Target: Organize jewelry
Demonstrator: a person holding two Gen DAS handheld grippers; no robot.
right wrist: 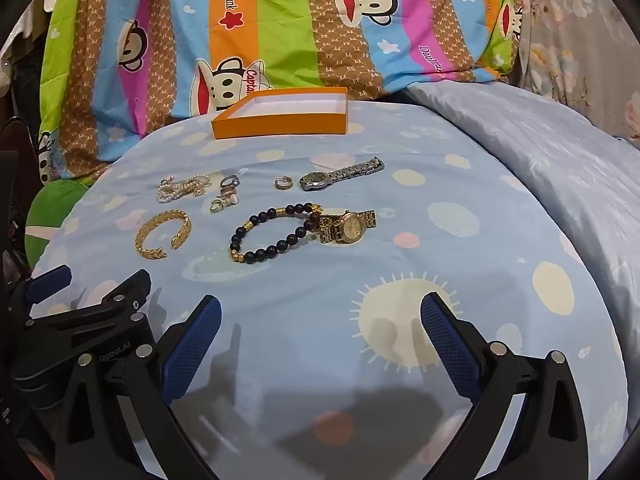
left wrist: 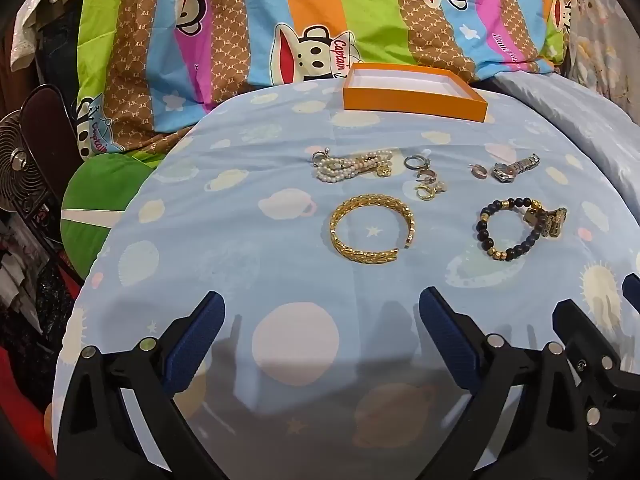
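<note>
My left gripper [left wrist: 320,312] and right gripper [right wrist: 320,316] hover with jaws spread wide, empty, over the blue bed sheet [right wrist: 300,320]. Ahead lie the gold bangle [left wrist: 372,229] and beaded bracelet [right wrist: 272,236], then pearls [left wrist: 352,167], earrings [left wrist: 424,178] and watches; farthest, the empty orange box [right wrist: 280,114].

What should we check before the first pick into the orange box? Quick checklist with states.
1. Left gripper jaws open and empty: ok.
2. Right gripper jaws open and empty: ok.
3. Orange box open, upright, white inside showing nothing in it: ok.
4. Gold bangle lies alone on the blue sheet, clear of other pieces: ok.
5. Dark bead bracelet separate from the gold watch: not ok, they touch or overlap at the bracelet's end.
6. Pearl strand free of tangles with the small rings beside it: cannot tell, too small.
</note>
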